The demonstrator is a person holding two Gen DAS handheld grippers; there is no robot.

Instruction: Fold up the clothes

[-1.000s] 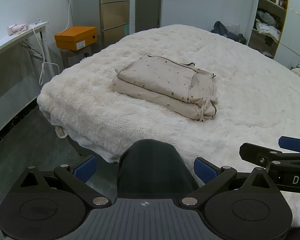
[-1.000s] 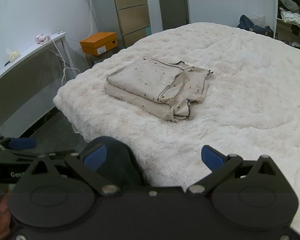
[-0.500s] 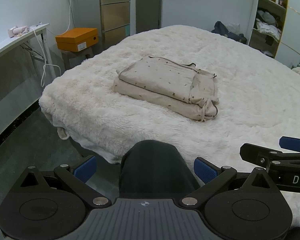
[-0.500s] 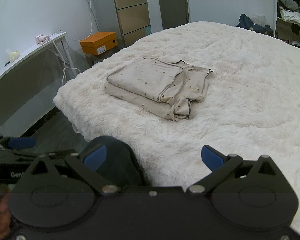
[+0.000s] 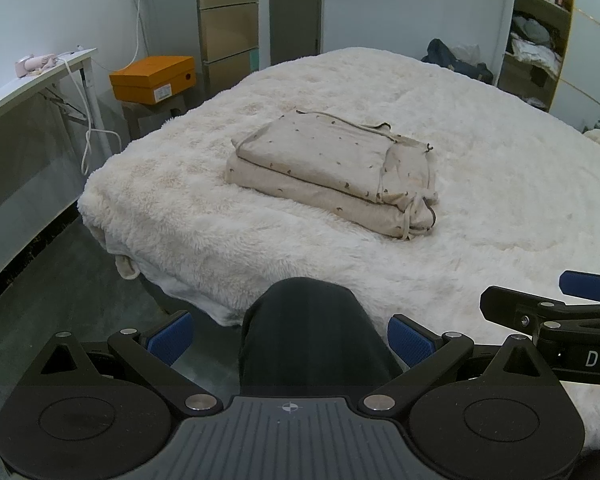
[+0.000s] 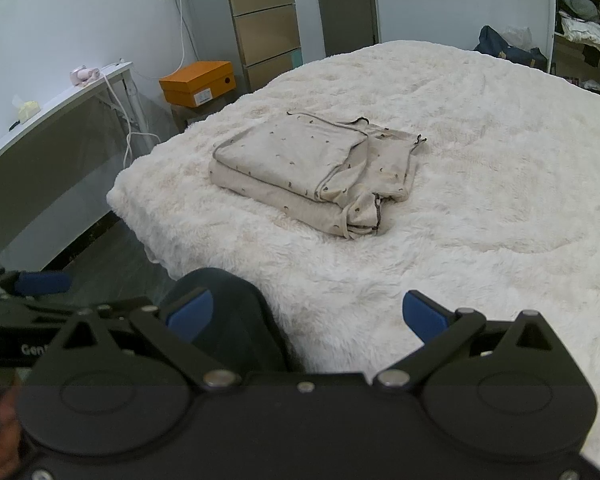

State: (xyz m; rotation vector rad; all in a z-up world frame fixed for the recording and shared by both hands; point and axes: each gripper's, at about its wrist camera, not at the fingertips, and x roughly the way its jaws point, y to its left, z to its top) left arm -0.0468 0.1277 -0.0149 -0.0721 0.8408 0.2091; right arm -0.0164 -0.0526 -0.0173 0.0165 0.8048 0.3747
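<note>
A wide bed (image 5: 480, 184) under a shaggy cream blanket (image 6: 480, 240) fills most of what I see. Near its middle, towards the left corner, lies the folded beige garment (image 5: 324, 160), printed with small dark marks and edged in dark piping, stacked in two layers with a loose end bunched at its right side. It lies well apart from both my tools. Beyond the bed's right side stands an open shelving unit (image 5: 540, 40) holding heaps of crumpled clothes; jars sit on its top shelf, too small to identify. A dark bag (image 6: 508, 46) rests at the far edge of the bed. Left of the bed runs a white desk (image 6: 60, 104), and past it an orange shoebox (image 5: 153, 79) sits closed on a low stool, so its contents are hidden. My knee in dark trousers (image 5: 312, 328) presses against the bed's near edge. My left gripper (image 5: 290, 334) hangs over that knee, jaws spread wide, gripping nothing. My right gripper (image 6: 306, 314) hovers over the blanket edge, jaws likewise wide apart and empty.
</note>
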